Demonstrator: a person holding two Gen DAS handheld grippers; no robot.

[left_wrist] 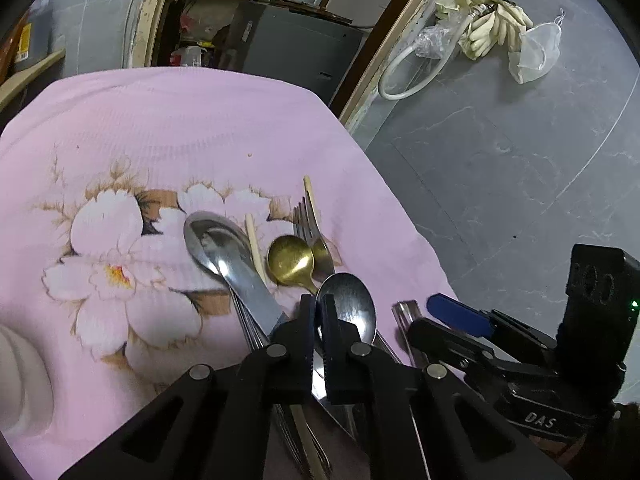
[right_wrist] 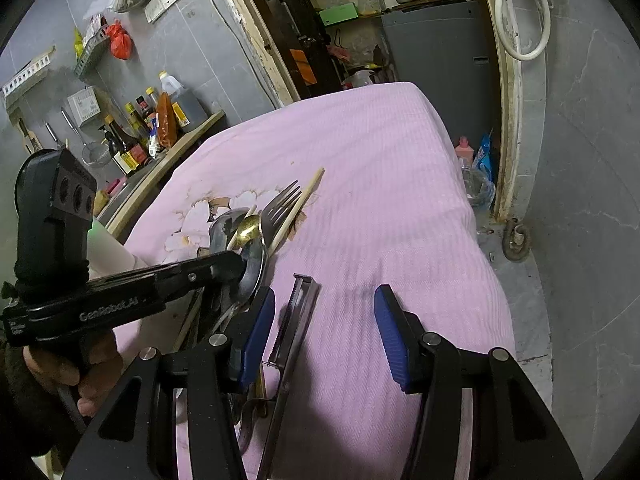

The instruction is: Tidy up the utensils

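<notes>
A heap of utensils lies on the pink flowered cloth (left_wrist: 160, 128): a large steel spoon (left_wrist: 216, 240), a gold spoon (left_wrist: 290, 260), a fork (left_wrist: 308, 224) and pale chopsticks (left_wrist: 256, 248). My left gripper (left_wrist: 318, 320) is shut on the rim of a smaller steel spoon (left_wrist: 350, 304), which shows in the right wrist view as the same steel spoon (right_wrist: 252, 272) clamped at the left gripper (right_wrist: 238, 266). My right gripper (right_wrist: 324, 332) is open just right of the heap. A serrated metal tool (right_wrist: 296, 320) lies between its blue pads (right_wrist: 260, 332), close to the left one.
A white rounded object (left_wrist: 20, 380) sits at the cloth's left edge. The table drops off to grey floor (left_wrist: 520, 160) on the right. Sauce bottles (right_wrist: 152, 128) crowd a counter at the left. A dark cabinet (left_wrist: 296, 48) stands beyond the far edge.
</notes>
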